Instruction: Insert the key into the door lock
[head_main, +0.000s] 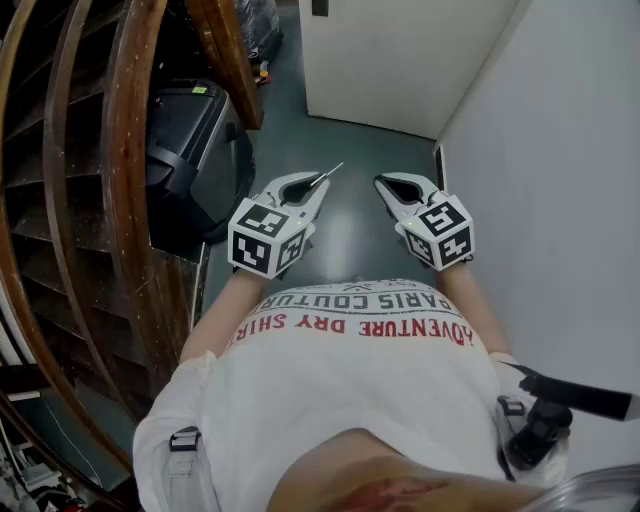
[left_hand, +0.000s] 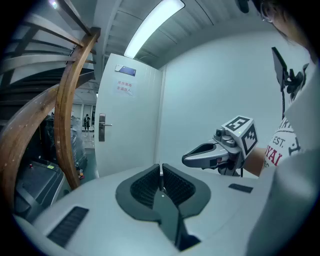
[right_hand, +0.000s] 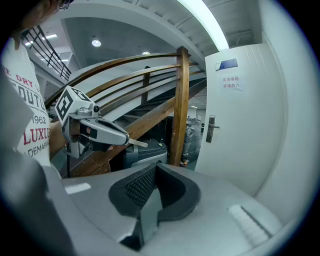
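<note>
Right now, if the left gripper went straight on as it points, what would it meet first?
Probably the white door, low near its right edge; nothing shows in between, though depth is unclear.

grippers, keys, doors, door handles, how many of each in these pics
grippers: 2 (left gripper, right gripper)
key: 1, pinched in the left gripper
door: 1
handle: 1
total: 5
</note>
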